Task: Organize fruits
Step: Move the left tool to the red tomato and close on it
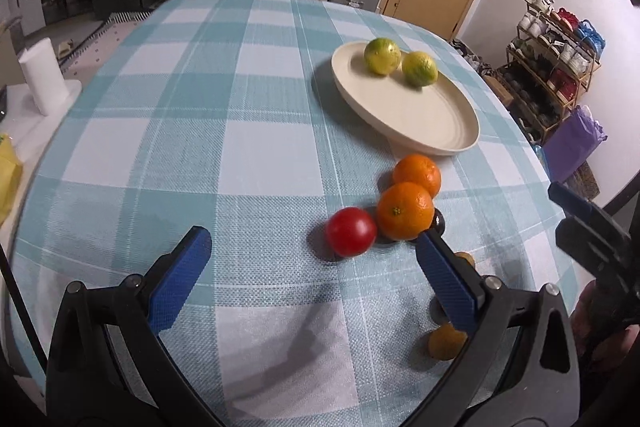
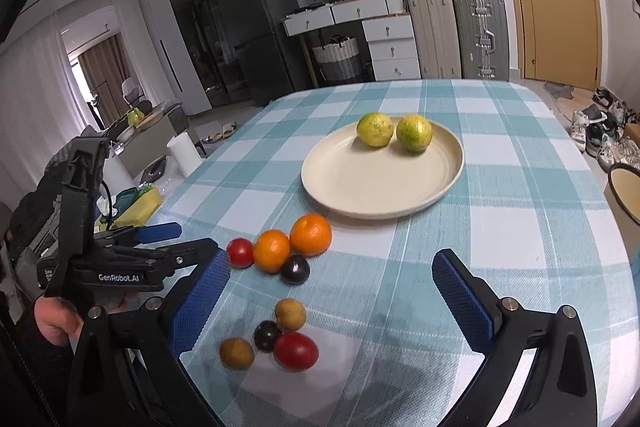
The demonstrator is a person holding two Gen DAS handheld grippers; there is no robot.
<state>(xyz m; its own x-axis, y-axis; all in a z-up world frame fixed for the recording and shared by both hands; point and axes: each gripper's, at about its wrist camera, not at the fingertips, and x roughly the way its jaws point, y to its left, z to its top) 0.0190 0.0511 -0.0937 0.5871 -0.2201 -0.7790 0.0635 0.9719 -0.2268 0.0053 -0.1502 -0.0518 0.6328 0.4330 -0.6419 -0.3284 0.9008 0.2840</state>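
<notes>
A cream plate (image 1: 420, 115) (image 2: 360, 187) on the checked tablecloth holds two yellow-green citrus fruits (image 1: 382, 55) (image 2: 375, 129). Nearer me lie two oranges (image 1: 405, 211) (image 2: 310, 234), a red tomato (image 1: 350, 231) (image 2: 240, 252) and a dark plum (image 2: 295, 269). Closer still are two brown longans (image 2: 290, 314), another dark plum (image 2: 267, 335) and a second tomato (image 2: 296, 351). My left gripper (image 1: 314, 243) is open and empty, just short of the tomato and oranges. My right gripper (image 2: 332, 267) is open and empty above the near fruit group.
A white paper roll (image 1: 42, 81) stands on a side surface left of the table. A bowl rim (image 2: 624, 193) shows at the right edge. Suitcases (image 2: 460, 31), drawers and a door stand behind the table; a shoe rack (image 1: 556, 67) is to the right.
</notes>
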